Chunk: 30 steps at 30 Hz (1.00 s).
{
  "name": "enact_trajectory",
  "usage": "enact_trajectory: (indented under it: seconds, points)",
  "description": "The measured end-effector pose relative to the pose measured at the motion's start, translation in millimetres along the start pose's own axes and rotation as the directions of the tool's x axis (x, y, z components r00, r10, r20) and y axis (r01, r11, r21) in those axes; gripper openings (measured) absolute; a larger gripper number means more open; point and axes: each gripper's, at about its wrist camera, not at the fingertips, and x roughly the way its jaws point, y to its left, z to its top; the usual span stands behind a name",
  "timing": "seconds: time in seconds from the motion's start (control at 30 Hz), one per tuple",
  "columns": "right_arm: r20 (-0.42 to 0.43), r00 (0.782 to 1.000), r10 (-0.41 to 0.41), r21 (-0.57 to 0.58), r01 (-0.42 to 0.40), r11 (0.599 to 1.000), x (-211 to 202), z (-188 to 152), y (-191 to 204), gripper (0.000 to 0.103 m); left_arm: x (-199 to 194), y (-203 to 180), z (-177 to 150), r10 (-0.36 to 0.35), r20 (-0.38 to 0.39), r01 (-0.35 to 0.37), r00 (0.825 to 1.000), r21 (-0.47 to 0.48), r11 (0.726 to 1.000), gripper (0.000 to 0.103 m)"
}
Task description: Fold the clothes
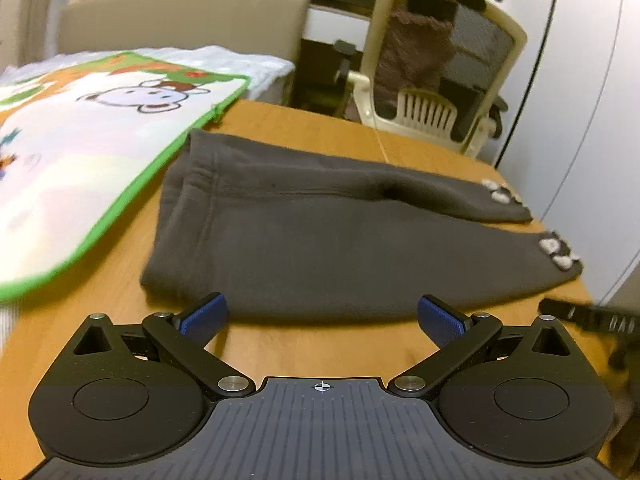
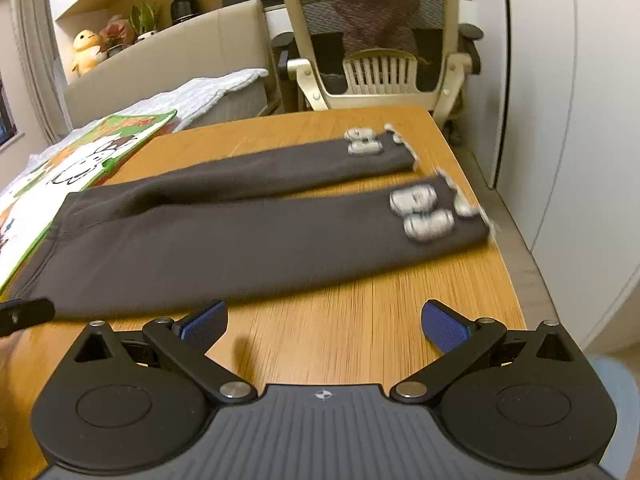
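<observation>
Two hand-held grippers (both spread), one dark trousers flat, two legs

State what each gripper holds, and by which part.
Nothing: the left gripper and right gripper are both open, short of the dark trousers.

Bare wood table lies near, in front of the dark pants, so a gripper can slide in there; more bare wood shows on the far side of the pants, by the chair; a thin strip of wood runs between the two pant legs at the right end; a big cartoon mat blocks the left side and touches the pants' top end; the table's right edge is just beside the leg ends.
</observation>
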Motion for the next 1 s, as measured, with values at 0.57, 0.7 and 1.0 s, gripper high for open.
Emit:
enact_trajectory:
  seconds: [0.57, 0.7, 1.0]
  points:
    - [-0.03, 0.998, -0.059, -0.123, 0.055, 0.991, -6.7, -14.9, 19.8, 0.103, 1.3, -34.1, -25.2, 0.134, -0.012, -0.13, 0.991, 0.165, 0.978, 0.103]
    - [-0.031, 0.998, -0.053, -0.129, 0.049, 0.99, -5.7, -14.0, 19.6, 0.103, 1.3, -34.0, -25.3, 0.134, -0.01, -0.13, 0.991, 0.166, 0.978, 0.103]
    - [-0.032, 0.998, -0.047, -0.134, 0.042, 0.99, -5.3, -13.3, 18.7, 0.103, 2.1, -33.8, -24.6, 0.132, -0.009, -0.128, 0.991, 0.167, 0.977, 0.103]
